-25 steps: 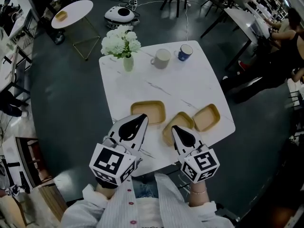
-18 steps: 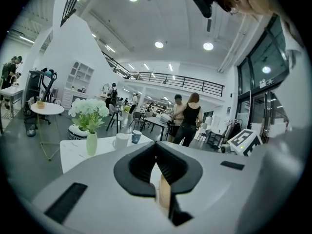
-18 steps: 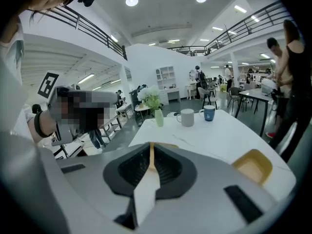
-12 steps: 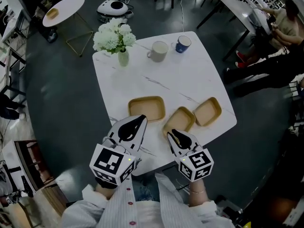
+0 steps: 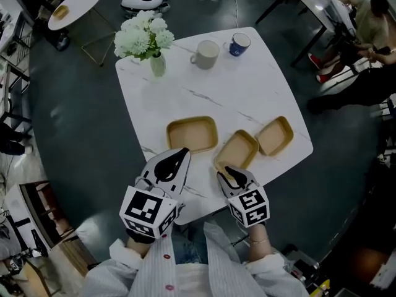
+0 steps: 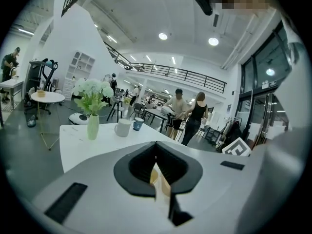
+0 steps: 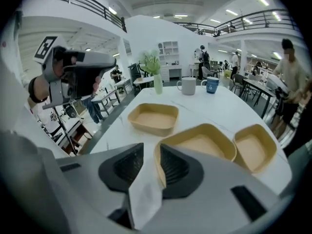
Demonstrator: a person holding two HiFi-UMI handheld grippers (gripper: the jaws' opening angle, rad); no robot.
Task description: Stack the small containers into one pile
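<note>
- Left tray (image 5: 192, 133), middle tray (image 5: 238, 148) and right tray (image 5: 275, 135) lie near the bench (image 5: 247, 91) front edge; open surface beyond.
- Right hand-held gripper (image 5: 230, 173): jaws apart, straddling the middle tray's near rim.
- Left hand-held gripper (image 5: 179, 155): jaws together, holding nothing, left tray just ahead.

Open-plan office hall on two levels. Indicators: a mezzanine railing (image 6: 195, 77) under recessed ceiling lights (image 6: 163, 36), rows of desks (image 5: 318, 2) with seated people, a dark floor (image 5: 74, 122), and a white marble-top table (image 5: 247, 85) near a round side table (image 5: 77, 2).
</note>
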